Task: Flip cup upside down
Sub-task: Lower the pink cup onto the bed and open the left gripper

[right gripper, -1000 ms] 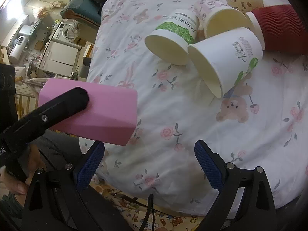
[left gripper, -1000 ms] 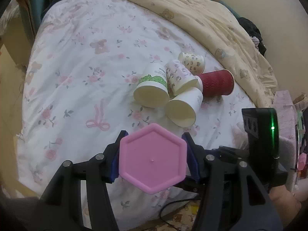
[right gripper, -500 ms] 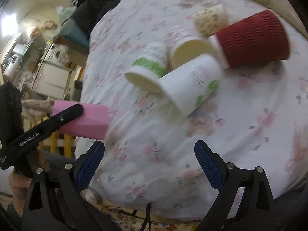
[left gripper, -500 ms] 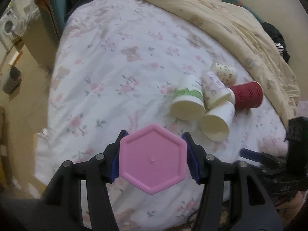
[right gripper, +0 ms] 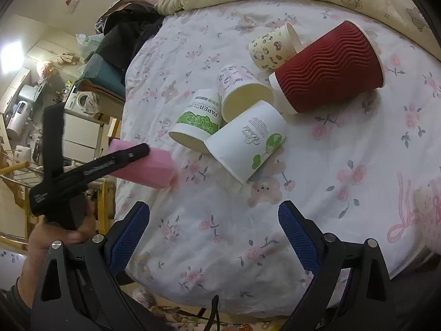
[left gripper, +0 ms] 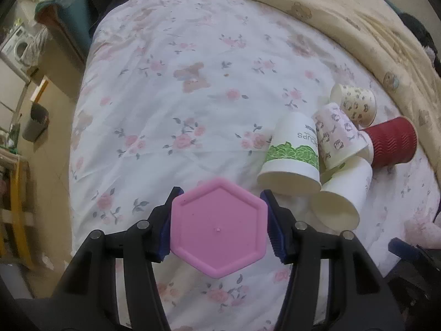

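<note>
Between the blue pads of the left gripper (left gripper: 219,227), pinched at two opposite sides: pink hexagonal cup (left gripper: 218,227), flat base facing the camera, mouth hidden behind it. Seen from the right wrist as a slightly blurred pink block (right gripper: 143,165) held over the near left edge of the bed (right gripper: 330,193), with the black finger across its top; cannot tell whether touching the sheet. Holding hand (right gripper: 58,234) partly cut off at the frame's lower left.

Right gripper (right gripper: 213,234) with fingers spread wide, nothing between them, hovering above the flowered sheet near the bed's front edge.

Further in, a touching cluster of five paper cups on their sides: green-leaf cup (right gripper: 197,122), white cup with green print (right gripper: 248,143), pink-patterned cup (right gripper: 242,93), small cartoon cup (right gripper: 271,47), red ribbed cup (right gripper: 330,66). Bases of several hidden behind neighbours.

Left of the cluster, a broad bare stretch of sheet (left gripper: 165,96). Beyond the cups, a rumpled beige quilt (left gripper: 330,22) along the far side. Past the left edge of the bed, blurred room furniture.
</note>
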